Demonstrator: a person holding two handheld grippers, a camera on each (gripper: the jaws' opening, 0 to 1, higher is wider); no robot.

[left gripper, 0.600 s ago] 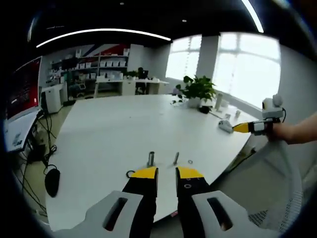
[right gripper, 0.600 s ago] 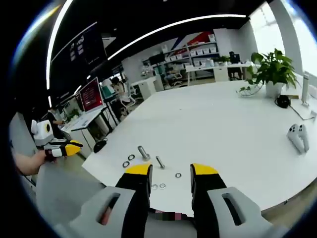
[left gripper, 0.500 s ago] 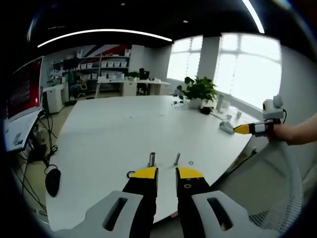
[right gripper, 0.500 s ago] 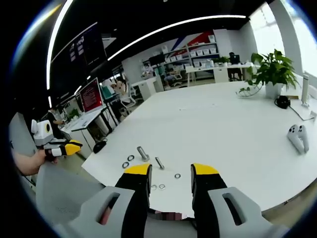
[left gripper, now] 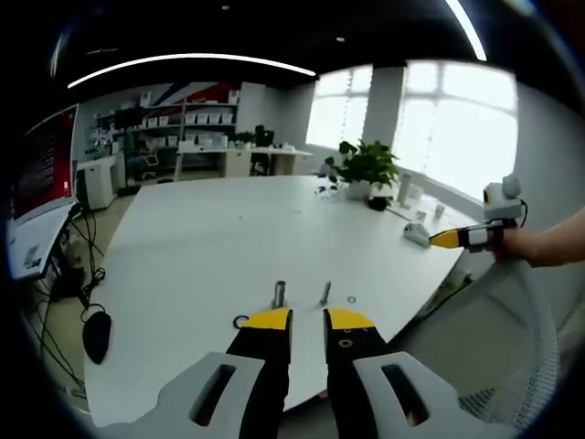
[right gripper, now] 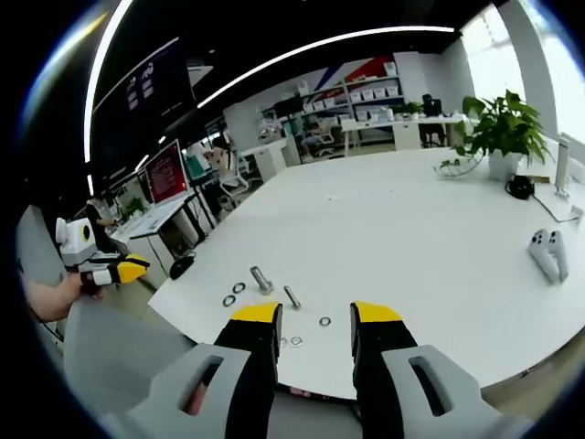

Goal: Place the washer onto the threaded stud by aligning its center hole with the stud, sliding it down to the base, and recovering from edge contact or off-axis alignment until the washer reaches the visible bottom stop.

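Both grippers hang off the near edge of the white surface (right gripper: 430, 229), holding nothing. From the left gripper view, the left gripper (left gripper: 307, 316) has its yellow-tipped jaws standing apart with a narrow gap, released. From the right gripper view, the right gripper (right gripper: 315, 312) has its jaws spread wider, also released.

Just beyond the right gripper's jaws lie the small parts. A short thick bolt (right gripper: 261, 279) stands or leans near the edge, and a thinner stud (right gripper: 292, 297) lies beside it to the right. Two washers (right gripper: 233, 294) sit left of the bolt, one washer (right gripper: 324, 321) lies to the right of the stud, and a pair of small rings (right gripper: 291, 342) sits between the jaws, closest to the gripper; these are too small to tell apart clearly. None touches either gripper.

From the left gripper view the bolt (left gripper: 279, 293) and stud (left gripper: 324, 292) stand just above the jaw tips, a washer (left gripper: 352, 298) to their right, and a ring (left gripper: 240, 321) is partly hidden behind the left jaw.

Each gripper appears at the side of the other's view, held in a hand (left gripper: 530, 245). A potted plant (right gripper: 498, 133) and a white controller (right gripper: 548, 251) rest farther along the surface.
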